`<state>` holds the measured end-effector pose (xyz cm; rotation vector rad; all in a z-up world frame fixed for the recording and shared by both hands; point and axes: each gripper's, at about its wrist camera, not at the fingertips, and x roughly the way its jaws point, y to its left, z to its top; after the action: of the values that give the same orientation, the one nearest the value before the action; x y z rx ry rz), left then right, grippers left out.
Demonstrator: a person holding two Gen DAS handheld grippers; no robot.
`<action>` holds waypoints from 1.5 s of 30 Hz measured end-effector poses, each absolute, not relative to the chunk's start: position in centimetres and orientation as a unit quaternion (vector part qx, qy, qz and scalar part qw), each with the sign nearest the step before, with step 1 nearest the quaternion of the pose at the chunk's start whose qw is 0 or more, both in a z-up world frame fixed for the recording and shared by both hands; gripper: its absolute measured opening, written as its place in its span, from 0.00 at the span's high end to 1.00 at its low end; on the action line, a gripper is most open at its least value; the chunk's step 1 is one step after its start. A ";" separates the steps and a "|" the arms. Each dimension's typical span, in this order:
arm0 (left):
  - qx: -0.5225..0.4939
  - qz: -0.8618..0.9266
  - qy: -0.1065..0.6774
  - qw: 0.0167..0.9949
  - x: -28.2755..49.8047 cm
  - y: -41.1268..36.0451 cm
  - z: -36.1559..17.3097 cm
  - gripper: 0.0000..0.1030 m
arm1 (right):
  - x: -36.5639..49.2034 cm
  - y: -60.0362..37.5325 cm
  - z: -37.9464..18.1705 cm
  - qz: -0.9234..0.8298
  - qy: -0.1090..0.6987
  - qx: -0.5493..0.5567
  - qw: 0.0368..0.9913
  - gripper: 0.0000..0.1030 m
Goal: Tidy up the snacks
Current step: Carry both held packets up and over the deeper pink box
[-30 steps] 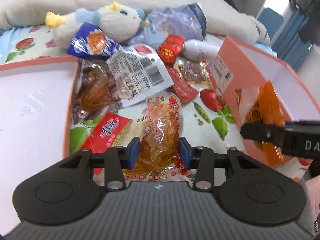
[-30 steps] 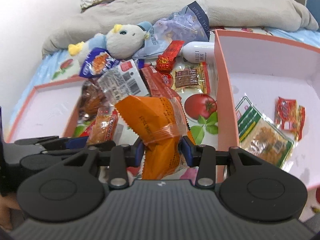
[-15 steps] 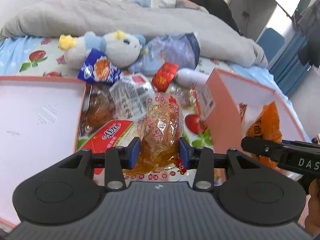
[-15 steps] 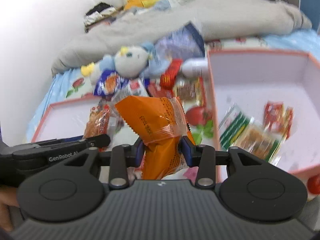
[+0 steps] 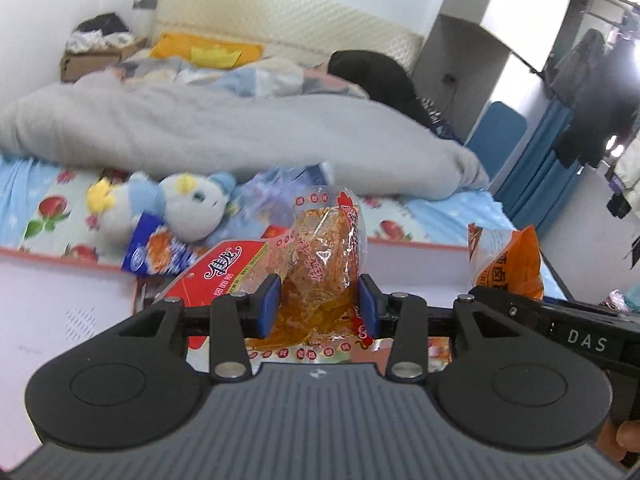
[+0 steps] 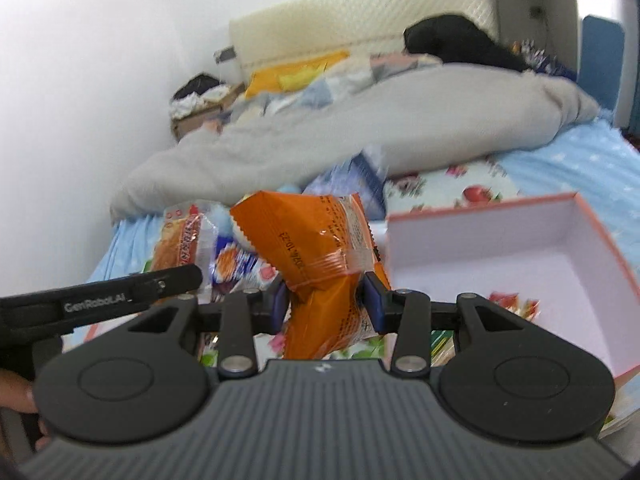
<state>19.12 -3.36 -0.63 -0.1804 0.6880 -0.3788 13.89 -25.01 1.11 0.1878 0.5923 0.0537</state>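
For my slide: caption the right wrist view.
Right tool clamps an orange snack packet above the bed, beside the open pink box.

A home bedroom — bed (image 5: 420, 216), grey duvet (image 5: 240, 132), plush toy (image 5: 188, 208).

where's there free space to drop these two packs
Free: the far and right floor of the pink-rimmed box, beyond the packets at its near edge; also the white tray on the left. Crowded: the snack pile between them, by the plush toy.
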 end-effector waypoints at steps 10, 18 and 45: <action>-0.080 -0.211 0.313 0.923 18.7 -9.1 3.0 0.54 | 12.3 -29.8 3.9 0.004 0.258 0.093 0.962 0.59; -0.059 -0.241 0.334 0.909 20.1 -15.7 1.7 0.54 | 12.7 -35.4 2.9 -0.036 0.268 0.111 0.956 0.58; -0.003 -0.227 0.473 0.851 27.4 -25.8 -10.9 0.54 | 17.0 -43.5 -10.5 -0.049 0.415 0.169 0.892 0.58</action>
<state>27.44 -25.78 -10.90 -0.0062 0.9968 -0.4775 17.03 -43.50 -10.49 0.3514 0.8614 -0.1026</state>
